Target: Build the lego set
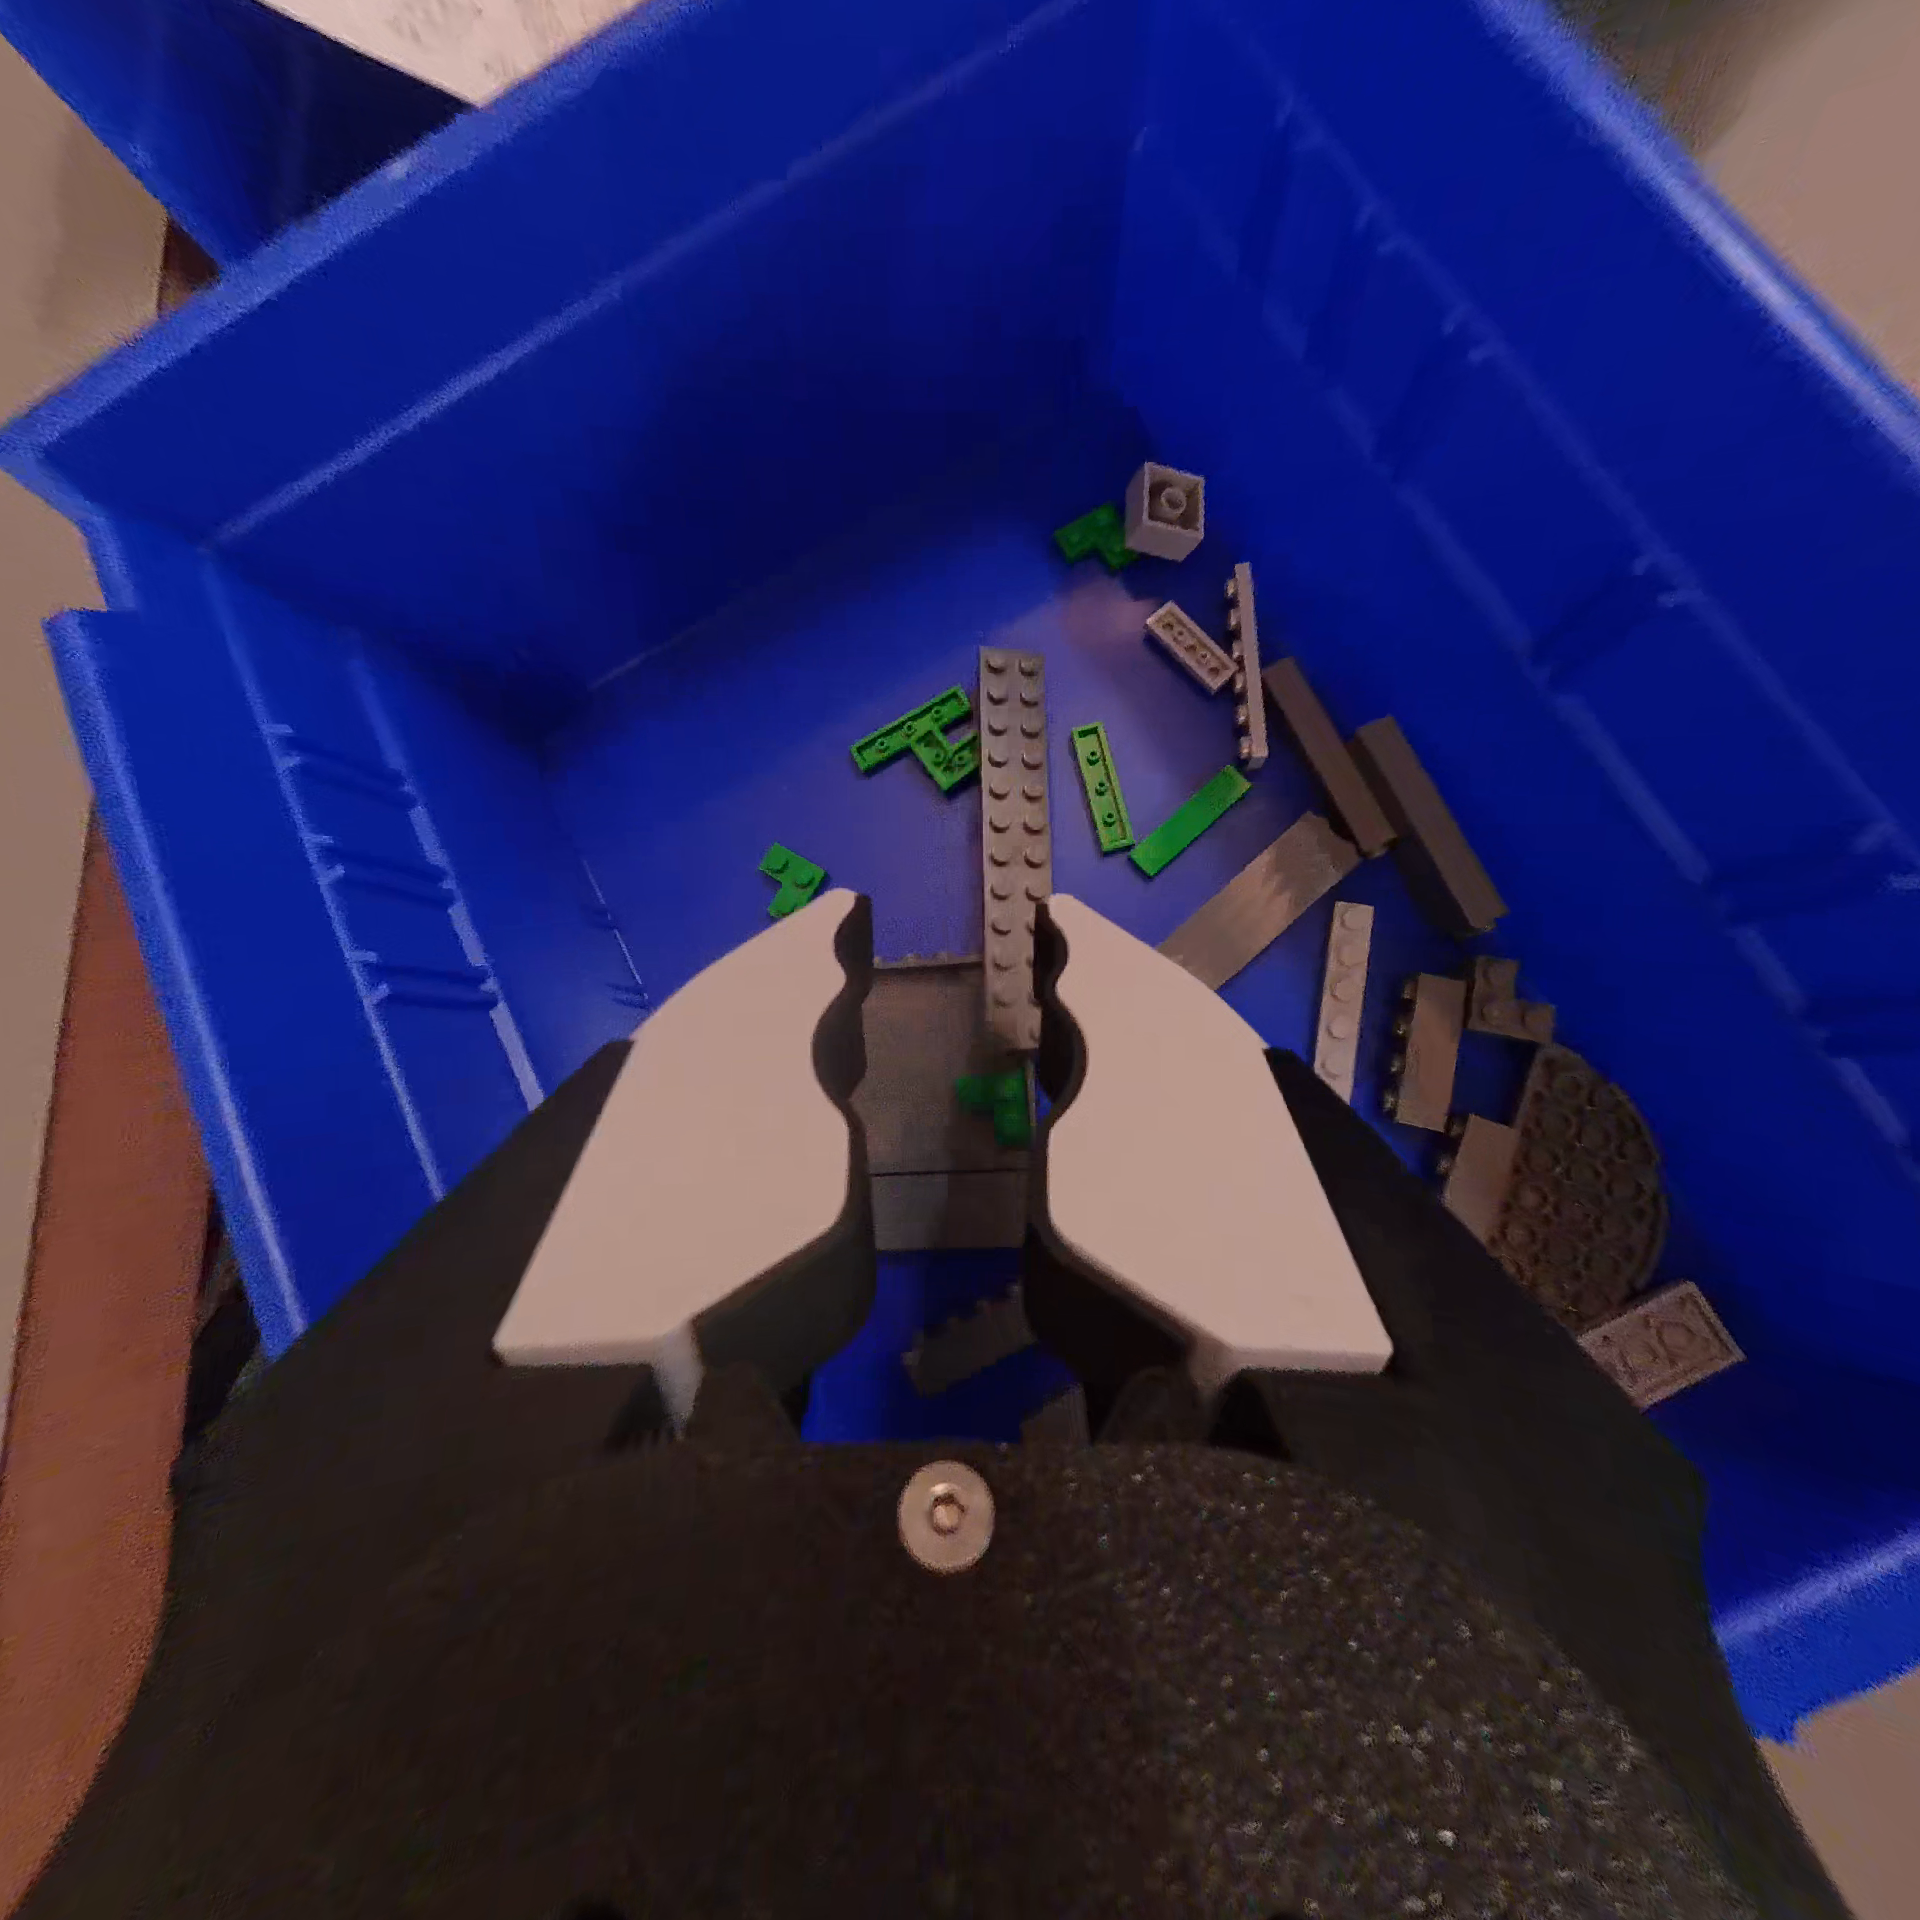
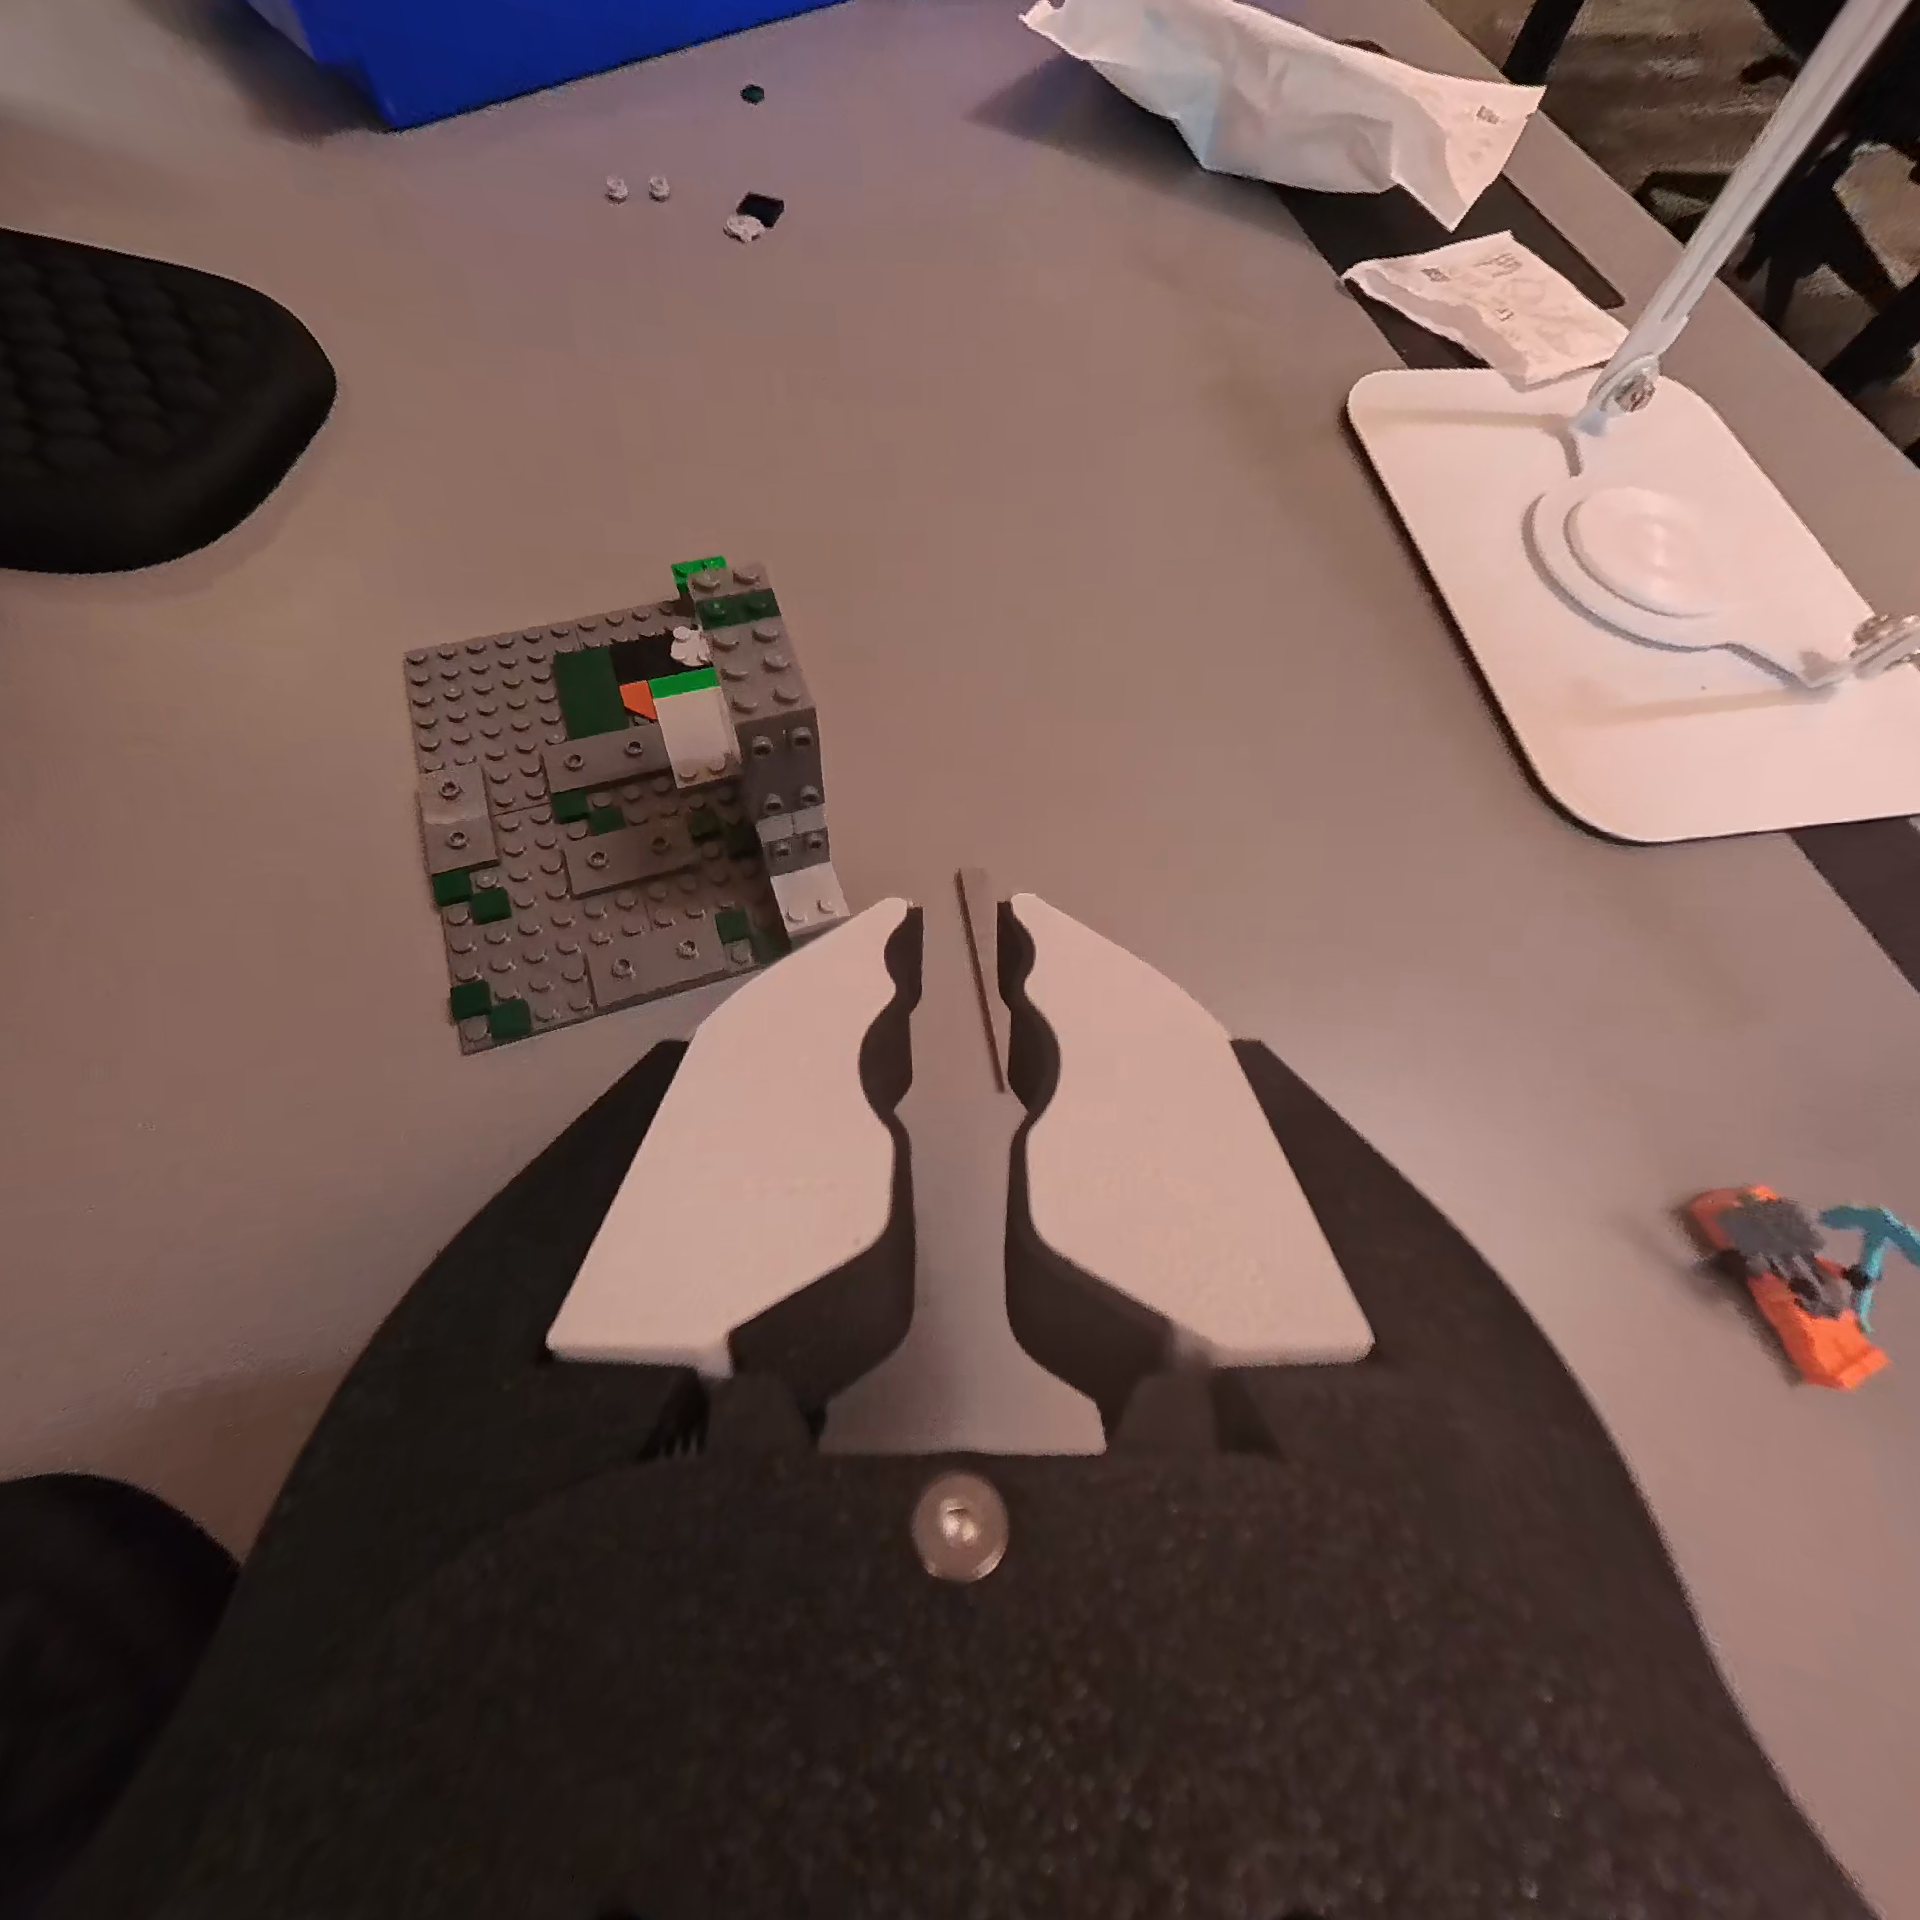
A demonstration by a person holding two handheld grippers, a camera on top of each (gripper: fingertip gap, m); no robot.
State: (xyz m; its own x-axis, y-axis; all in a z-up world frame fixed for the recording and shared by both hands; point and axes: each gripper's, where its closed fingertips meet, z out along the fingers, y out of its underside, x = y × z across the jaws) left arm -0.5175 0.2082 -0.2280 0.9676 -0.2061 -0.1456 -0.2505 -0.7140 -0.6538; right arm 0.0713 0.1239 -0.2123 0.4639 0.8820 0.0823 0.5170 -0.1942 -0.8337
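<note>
The left gripper [image 1: 948,914] hangs spread inside the blue bin [image 1: 644,416], gripping nothing, its fingertips over the near end of a long grey plate [image 1: 1013,831]. Green plates [image 1: 914,743] and grey bricks [image 1: 1382,790] lie scattered beyond. The right gripper [image 2: 958,906], jaws slightly parted and empty, hovers above the bench [image 2: 1039,520]; the partly built set [image 2: 613,800] sits just ahead-left.

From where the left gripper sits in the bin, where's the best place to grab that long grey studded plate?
Take the long grey plate at its near end, across its narrow width, coming straight down from above. It points lengthwise away from the left gripper, whose open jaws already straddle that end. The long edges look clear there; a dark tile and a green piece lie beneath.
</note>
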